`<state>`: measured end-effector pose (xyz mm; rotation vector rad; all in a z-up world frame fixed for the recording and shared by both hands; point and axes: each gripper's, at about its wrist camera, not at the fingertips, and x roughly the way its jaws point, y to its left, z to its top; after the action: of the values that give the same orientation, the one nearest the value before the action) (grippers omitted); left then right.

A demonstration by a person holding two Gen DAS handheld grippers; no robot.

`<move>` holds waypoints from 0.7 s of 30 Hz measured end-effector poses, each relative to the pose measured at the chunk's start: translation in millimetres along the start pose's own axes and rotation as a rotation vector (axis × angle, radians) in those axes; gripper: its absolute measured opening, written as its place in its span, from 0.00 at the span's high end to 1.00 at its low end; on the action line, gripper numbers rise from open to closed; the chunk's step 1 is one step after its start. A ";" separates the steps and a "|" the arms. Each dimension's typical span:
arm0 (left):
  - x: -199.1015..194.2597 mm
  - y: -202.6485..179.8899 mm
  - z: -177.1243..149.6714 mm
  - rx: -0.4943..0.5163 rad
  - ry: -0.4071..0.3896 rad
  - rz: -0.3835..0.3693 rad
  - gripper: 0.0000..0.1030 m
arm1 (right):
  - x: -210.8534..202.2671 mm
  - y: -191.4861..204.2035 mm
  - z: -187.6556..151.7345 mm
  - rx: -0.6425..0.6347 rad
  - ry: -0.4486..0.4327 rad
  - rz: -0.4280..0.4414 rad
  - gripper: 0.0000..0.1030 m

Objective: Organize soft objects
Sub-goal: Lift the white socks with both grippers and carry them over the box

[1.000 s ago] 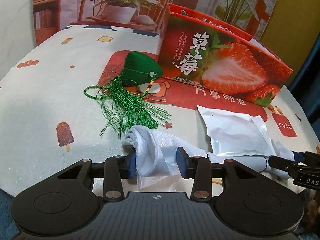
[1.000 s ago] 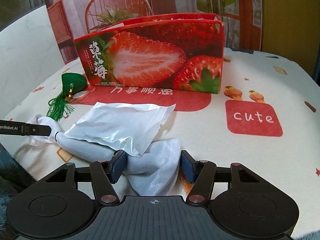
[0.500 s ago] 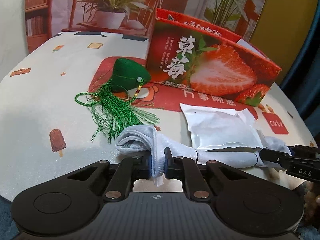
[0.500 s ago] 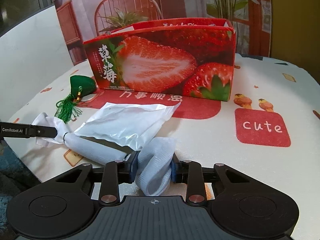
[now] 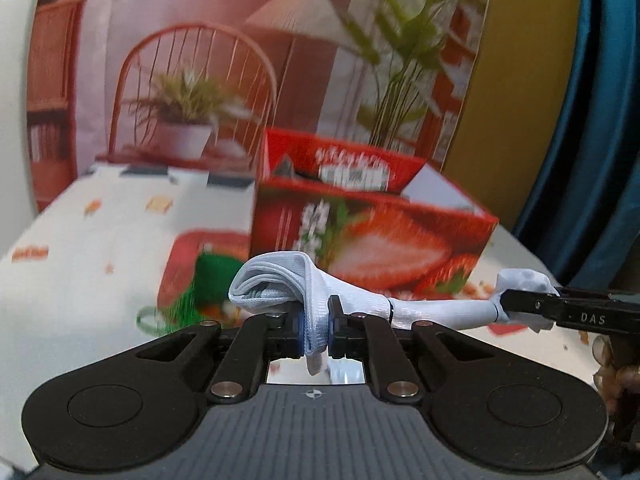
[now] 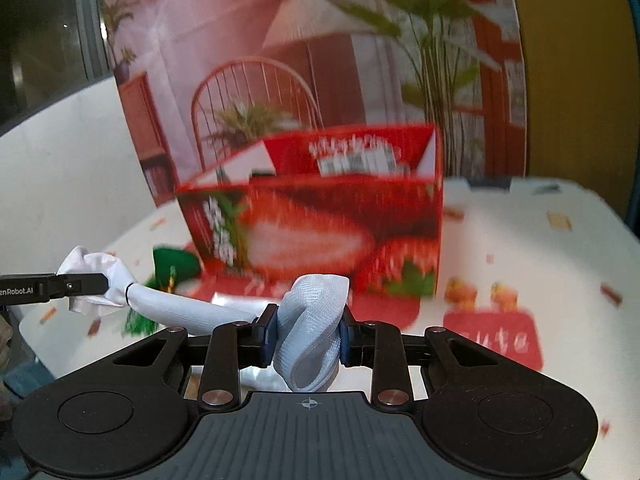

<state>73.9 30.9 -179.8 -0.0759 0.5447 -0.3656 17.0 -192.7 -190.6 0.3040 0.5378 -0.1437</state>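
A long white sock (image 5: 432, 312) hangs in the air, stretched between both grippers. My left gripper (image 5: 316, 326) is shut on one bunched end (image 5: 276, 284). My right gripper (image 6: 308, 330) is shut on the other end (image 6: 312, 320), and its fingers (image 5: 532, 304) show at the right of the left wrist view. In the right wrist view the left gripper's fingers (image 6: 80, 282) clamp the sock (image 6: 180, 304) at the far left. A green tasselled pouch (image 5: 216, 280) lies on the table below, left of the open strawberry box (image 5: 372, 236).
The strawberry box (image 6: 320, 228) stands open behind the sock on a patterned tablecloth (image 6: 520, 248). A bit of the shiny white packet (image 6: 236, 300) shows under the sock. A printed backdrop (image 5: 200, 80) rises at the back; a blue curtain (image 5: 592, 120) hangs at the right.
Both grippers closed on the ends of the sock and lifted it off the table. The sock now hangs stretched between them; the white packet stayed below.
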 end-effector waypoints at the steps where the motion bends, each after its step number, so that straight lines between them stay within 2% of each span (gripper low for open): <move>1: 2.1 -1.5 6.5 0.002 -0.009 -0.001 0.89 | 0.5 -1.0 8.7 -0.006 -0.011 0.003 0.74; 7: 18.1 -7.0 58.3 -0.026 -0.054 -0.023 0.89 | 9.9 -8.7 62.9 -0.045 -0.096 -0.008 0.74; 11: 40.5 -17.2 85.6 0.022 -0.058 -0.016 0.89 | 23.8 -15.6 90.3 -0.079 -0.125 -0.038 0.75; 16: 89.3 -20.4 110.1 0.034 0.011 -0.005 0.89 | 50.9 -26.6 115.0 -0.127 -0.131 -0.099 0.75; 21: 136.6 -22.4 120.1 0.086 0.091 0.030 0.89 | 89.0 -39.4 129.7 -0.146 -0.088 -0.158 0.75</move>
<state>237.3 -42.2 -140.7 0.0323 0.6184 -0.3642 146.7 -276.5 -141.2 0.1122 0.4819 -0.2681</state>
